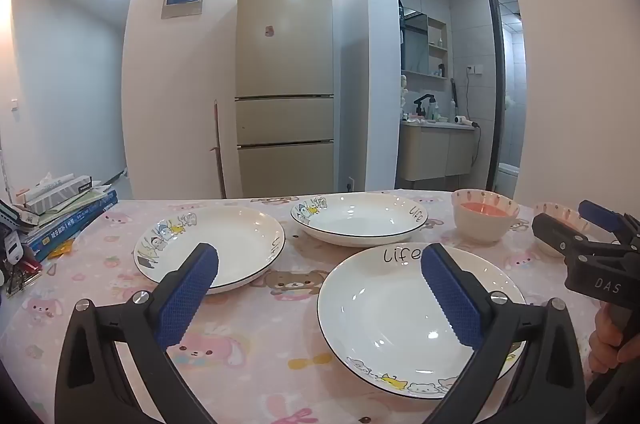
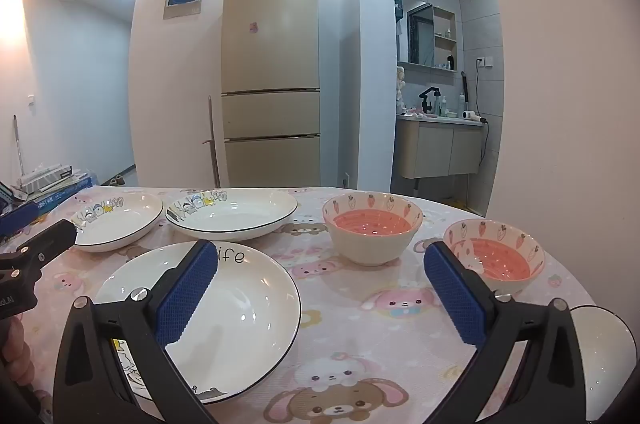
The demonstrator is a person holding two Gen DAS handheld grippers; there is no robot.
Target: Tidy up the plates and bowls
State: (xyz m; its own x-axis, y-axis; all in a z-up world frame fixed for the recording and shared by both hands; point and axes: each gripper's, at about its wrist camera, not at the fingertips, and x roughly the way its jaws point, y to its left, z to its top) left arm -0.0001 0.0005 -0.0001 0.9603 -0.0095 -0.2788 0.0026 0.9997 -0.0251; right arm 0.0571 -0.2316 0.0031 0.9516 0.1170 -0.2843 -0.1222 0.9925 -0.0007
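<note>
over the near plate [image 1: 384, 324] both grippers, left gripper [image 1: 320, 300] and right gripper [image 2: 320, 296], hang released and empty; nothing looks stacked yet, so next probably a rim pinch.

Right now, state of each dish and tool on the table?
near plate: flat on the cloth, empty, not stacked
far-left plate: flat, empty, apart from the others
far-centre plate: flat, empty
far bowl: upright, pink inside, on its own
right bowl: upright, on its own
left tool: open, holding nothing
right tool: open, holding nothing
</note>
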